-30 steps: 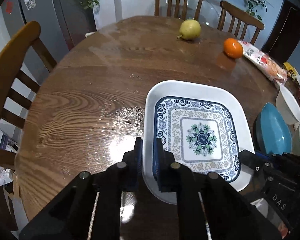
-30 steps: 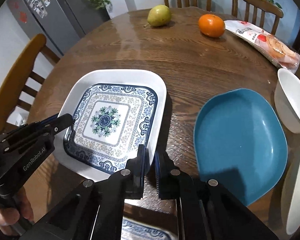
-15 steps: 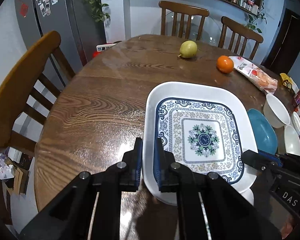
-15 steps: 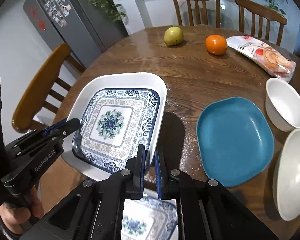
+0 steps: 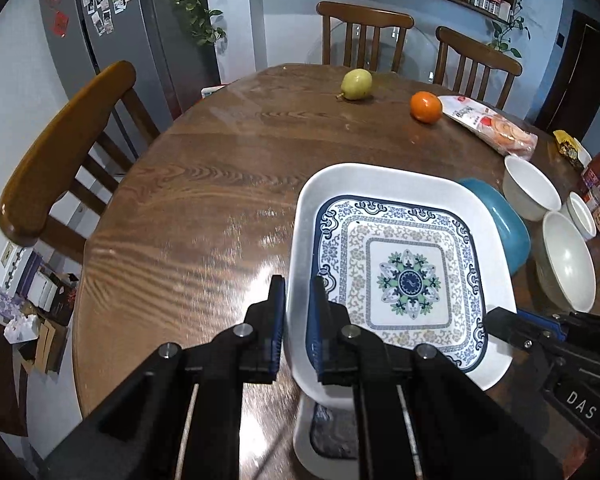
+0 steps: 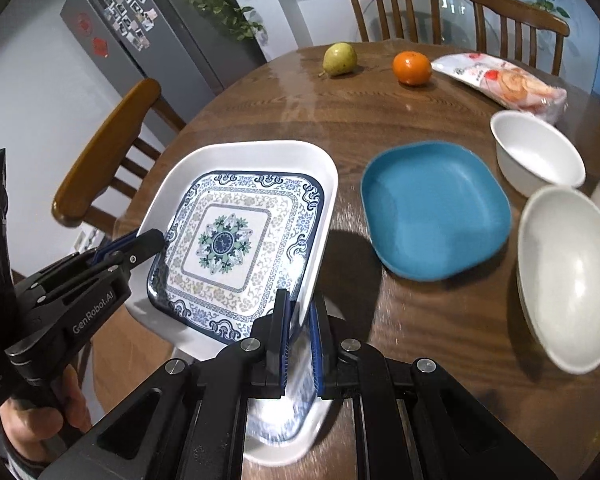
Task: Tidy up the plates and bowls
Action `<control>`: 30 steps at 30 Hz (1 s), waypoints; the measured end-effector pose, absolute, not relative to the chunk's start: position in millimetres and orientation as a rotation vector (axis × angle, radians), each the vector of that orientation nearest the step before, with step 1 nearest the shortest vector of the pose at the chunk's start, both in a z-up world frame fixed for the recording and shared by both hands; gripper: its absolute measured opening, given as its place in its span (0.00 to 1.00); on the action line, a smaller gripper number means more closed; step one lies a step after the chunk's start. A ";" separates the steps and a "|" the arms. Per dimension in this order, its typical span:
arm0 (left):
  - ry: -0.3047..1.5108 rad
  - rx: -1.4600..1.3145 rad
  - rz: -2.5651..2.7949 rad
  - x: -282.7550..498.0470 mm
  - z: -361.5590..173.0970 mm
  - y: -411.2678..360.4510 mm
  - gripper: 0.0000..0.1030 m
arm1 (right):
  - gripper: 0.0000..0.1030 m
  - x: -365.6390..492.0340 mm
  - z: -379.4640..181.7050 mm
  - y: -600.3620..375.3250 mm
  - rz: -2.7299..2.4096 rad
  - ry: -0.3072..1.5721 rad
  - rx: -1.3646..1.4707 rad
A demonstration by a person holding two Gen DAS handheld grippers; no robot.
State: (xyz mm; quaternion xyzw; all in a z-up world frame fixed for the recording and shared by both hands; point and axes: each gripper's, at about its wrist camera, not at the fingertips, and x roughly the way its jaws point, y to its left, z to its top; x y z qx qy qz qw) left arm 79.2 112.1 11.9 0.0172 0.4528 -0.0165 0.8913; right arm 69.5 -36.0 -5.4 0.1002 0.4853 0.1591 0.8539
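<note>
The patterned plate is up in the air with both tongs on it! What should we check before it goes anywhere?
1. Left tongs shut on the patterned plate rim: ok.
2. Right tongs shut on the opposite rim: ok.
3. Plate lifted off the table: ok, its shadow lies below.
4. Plate level: not ok, it tilts.
5. Second patterned plate underneath left behind: ok.
6. Blue plate free of things on it: ok.

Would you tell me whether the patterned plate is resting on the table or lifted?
Lifted: the patterned plate casts a shadow on the table.
</note>
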 end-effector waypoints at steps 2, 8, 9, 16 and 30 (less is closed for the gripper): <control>0.945 0.034 -0.026 70.6 10.2 109.7 0.09 | 0.10 61.6 -7.3 -38.3 0.344 1.030 0.215; 0.966 0.031 -0.010 49.4 2.6 102.4 0.09 | 0.10 41.1 -14.8 -44.1 0.367 1.061 0.223; 0.970 0.031 -0.007 46.4 0.8 102.0 0.09 | 0.11 38.0 -16.5 -44.0 0.371 1.067 0.222; 1.020 0.027 0.003 29.5 -14.4 102.4 0.09 | 0.11 21.7 -27.8 -46.7 0.391 1.105 0.225; 1.094 0.042 0.014 26.1 -43.0 104.2 0.11 | 0.13 12.7 -49.6 -38.6 0.400 1.171 0.186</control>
